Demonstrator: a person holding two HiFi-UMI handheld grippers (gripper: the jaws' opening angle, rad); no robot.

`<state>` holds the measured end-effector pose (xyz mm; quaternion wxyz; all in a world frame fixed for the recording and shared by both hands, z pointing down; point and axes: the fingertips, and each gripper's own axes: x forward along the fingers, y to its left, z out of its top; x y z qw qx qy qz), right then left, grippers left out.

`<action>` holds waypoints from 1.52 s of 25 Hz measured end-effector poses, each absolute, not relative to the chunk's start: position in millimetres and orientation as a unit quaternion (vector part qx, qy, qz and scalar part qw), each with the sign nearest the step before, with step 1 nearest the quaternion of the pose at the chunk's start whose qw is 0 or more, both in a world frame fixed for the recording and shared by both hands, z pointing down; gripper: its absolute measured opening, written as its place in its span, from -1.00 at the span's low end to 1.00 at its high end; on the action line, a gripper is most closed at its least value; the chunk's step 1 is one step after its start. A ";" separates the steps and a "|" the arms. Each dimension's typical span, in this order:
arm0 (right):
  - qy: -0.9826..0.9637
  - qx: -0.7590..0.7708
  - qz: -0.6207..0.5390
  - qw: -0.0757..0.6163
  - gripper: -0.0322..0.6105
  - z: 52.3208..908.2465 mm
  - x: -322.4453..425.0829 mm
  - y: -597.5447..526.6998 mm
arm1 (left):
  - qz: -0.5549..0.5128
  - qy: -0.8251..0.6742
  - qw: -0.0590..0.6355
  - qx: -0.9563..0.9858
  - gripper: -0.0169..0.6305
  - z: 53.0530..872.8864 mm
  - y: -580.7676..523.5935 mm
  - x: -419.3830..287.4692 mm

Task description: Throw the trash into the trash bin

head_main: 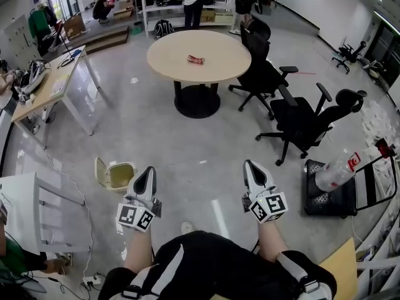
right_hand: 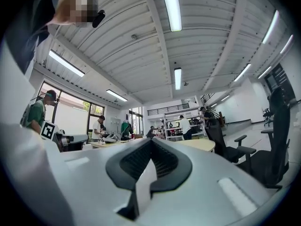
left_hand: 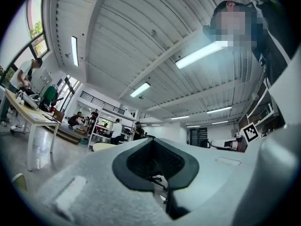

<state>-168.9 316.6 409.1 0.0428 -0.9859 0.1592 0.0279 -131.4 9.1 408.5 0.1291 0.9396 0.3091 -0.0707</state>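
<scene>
Where the grey floor spreads below the person, a cream trash bin point(head_main: 115, 174) sits at the left with its lid swung open. It is just beside the left gripper point(head_main: 146, 171), whose jaws are pressed together on nothing. Well beyond both, a round table point(head_main: 165, 58) carries the trash point(head_main: 195, 59), a small crumpled red piece with pale patches, lying near the table's middle. The right gripper point(head_main: 252, 166) is likewise closed and empty. Two black office chairs point(head_main: 265, 74) stand at the table's right edge.
</scene>
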 end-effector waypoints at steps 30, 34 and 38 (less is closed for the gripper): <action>0.241 -0.967 0.029 0.076 -0.88 430.5 179.4 360.6 | -0.088 0.246 0.124 0.957 -0.94 400.1 53.0 157.4; 0.243 -0.967 0.029 0.077 -0.88 425.3 208.7 388.5 | -0.084 0.245 0.130 0.957 -0.94 400.7 82.6 186.9; 0.257 -0.963 0.022 0.076 -0.88 423.3 228.6 403.2 | -0.065 0.248 0.132 0.958 -0.94 408.0 109.4 211.8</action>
